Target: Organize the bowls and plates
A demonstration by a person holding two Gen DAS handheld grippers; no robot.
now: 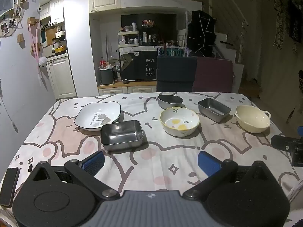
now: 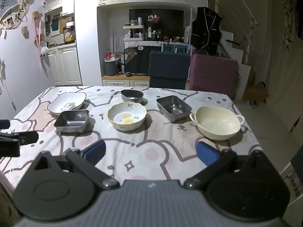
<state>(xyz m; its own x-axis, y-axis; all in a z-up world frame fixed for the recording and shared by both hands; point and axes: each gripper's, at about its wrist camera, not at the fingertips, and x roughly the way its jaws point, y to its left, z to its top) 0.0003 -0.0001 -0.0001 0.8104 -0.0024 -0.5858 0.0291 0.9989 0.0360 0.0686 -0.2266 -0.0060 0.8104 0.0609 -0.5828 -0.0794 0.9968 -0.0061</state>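
Both blue-padded grippers, left gripper and right gripper, hover wide apart and empty over the cartoon-print tablecloth's near edge. Mid-table sit a rectangular steel tin, white square plate, flower-rimmed ceramic bowl, second steel tin, and cream handled bowl toward the right edge; a dark oval bowl sits near the far edge.

Six dishes on cartoon tablecloth beyond wide-spread left claw
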